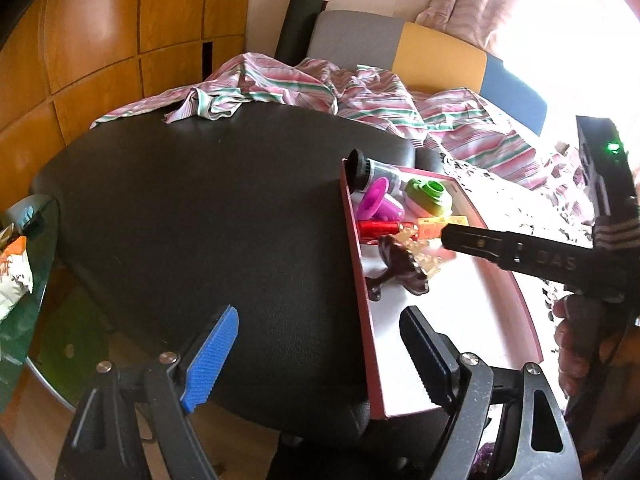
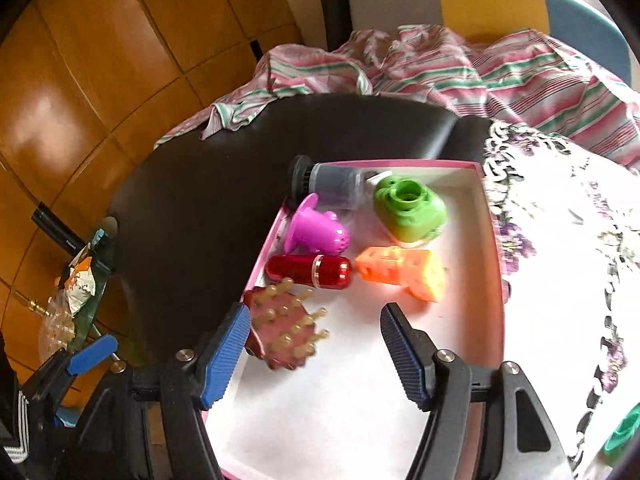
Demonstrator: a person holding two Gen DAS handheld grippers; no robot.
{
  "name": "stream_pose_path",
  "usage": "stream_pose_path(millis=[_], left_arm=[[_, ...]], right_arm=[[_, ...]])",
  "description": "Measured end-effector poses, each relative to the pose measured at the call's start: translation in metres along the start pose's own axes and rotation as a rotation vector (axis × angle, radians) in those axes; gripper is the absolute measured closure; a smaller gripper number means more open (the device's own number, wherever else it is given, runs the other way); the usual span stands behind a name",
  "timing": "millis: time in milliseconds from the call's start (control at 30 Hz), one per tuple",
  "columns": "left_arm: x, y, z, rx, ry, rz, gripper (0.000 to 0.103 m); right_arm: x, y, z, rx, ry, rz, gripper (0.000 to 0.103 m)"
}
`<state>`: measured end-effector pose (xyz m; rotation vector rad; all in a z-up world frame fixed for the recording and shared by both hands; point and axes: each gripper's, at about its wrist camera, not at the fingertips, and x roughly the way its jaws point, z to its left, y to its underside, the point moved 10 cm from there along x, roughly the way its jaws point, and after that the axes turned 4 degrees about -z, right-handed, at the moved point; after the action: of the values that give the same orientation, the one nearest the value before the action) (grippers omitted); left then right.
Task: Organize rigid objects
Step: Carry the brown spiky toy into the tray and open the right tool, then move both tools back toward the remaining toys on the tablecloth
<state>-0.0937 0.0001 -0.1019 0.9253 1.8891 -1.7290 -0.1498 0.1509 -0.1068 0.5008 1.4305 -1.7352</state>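
The pink-rimmed tray (image 2: 486, 216) already holds 6 rigid pieces: a dark cylinder with a ribbed black cap (image 2: 328, 182) leaning over the far-left rim, a green ring-topped piece (image 2: 410, 210), a magenta perforated cup (image 2: 316, 232), a red metallic capsule (image 2: 310, 272), an orange-and-yellow block with holes (image 2: 400, 274), and nearest, a brown bristled brush (image 2: 280, 328) lying blurred just inside the left rim. The right gripper (image 2: 316, 354) hangs over the near part of the tray with its jaws parted and nothing pinched; the brush sits beside the blue pad but is not squeezed, so it looks freshly placed. The left gripper (image 1: 320, 360) is released too, empty, above the black table (image 1: 200, 220). That table looks clear of loose pieces, so the sorting seems nearly finished; only a green thing (image 2: 622, 432) at the right edge may remain. Beyond lie striped bedding (image 2: 460, 68), a floral cloth (image 2: 560, 240), wood-panelled walls (image 2: 100, 80) and a glass side table (image 1: 36, 264) with packets.
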Motion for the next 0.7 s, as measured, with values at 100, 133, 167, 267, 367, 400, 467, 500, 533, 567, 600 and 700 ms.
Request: stream_pose_path(millis=[100, 133, 167, 267, 367, 400, 467, 500, 533, 567, 600, 700], left_arm=[[-0.003, -0.001, -0.005, 0.015, 0.001, -0.009, 0.019], [-0.004, -0.002, -0.007, 0.02, 0.004, -0.011, 0.019], [-0.005, -0.002, -0.008, 0.024, 0.005, -0.013, 0.019], [-0.007, -0.003, -0.014, 0.045, 0.01, -0.014, 0.019], [-0.008, -0.001, -0.021, 0.053, 0.023, -0.011, 0.019], [-0.008, -0.001, -0.023, 0.059, 0.023, -0.01, 0.019], [-0.008, 0.001, -0.028, 0.07, 0.028, -0.008, 0.019], [-0.008, 0.001, -0.03, 0.075, 0.032, -0.007, 0.019], [-0.009, 0.002, -0.032, 0.078, 0.033, -0.008, 0.019], [-0.009, 0.002, -0.034, 0.085, 0.035, -0.008, 0.019], [-0.009, 0.003, -0.036, 0.091, 0.035, -0.007, 0.019], [-0.008, 0.004, -0.043, 0.097, 0.048, 0.001, 0.019]], right_arm=[[-0.011, 0.001, -0.006, -0.008, 0.021, -0.016, 0.034], [-0.014, 0.001, -0.009, -0.008, 0.024, -0.021, 0.034], [-0.018, 0.002, -0.012, -0.008, 0.027, -0.025, 0.034], [-0.028, 0.003, -0.024, 0.0, 0.045, -0.038, 0.034], [-0.043, 0.005, -0.042, 0.017, 0.069, -0.054, 0.034], [-0.048, 0.006, -0.049, 0.024, 0.082, -0.059, 0.034], [-0.058, 0.008, -0.067, 0.045, 0.107, -0.068, 0.034], [-0.063, 0.008, -0.075, 0.058, 0.118, -0.074, 0.034], [-0.07, 0.009, -0.085, 0.07, 0.131, -0.082, 0.034], [-0.075, 0.009, -0.094, 0.081, 0.142, -0.088, 0.034], [-0.081, 0.01, -0.102, 0.091, 0.156, -0.095, 0.034], [-0.099, 0.014, -0.135, 0.142, 0.209, -0.112, 0.034]])
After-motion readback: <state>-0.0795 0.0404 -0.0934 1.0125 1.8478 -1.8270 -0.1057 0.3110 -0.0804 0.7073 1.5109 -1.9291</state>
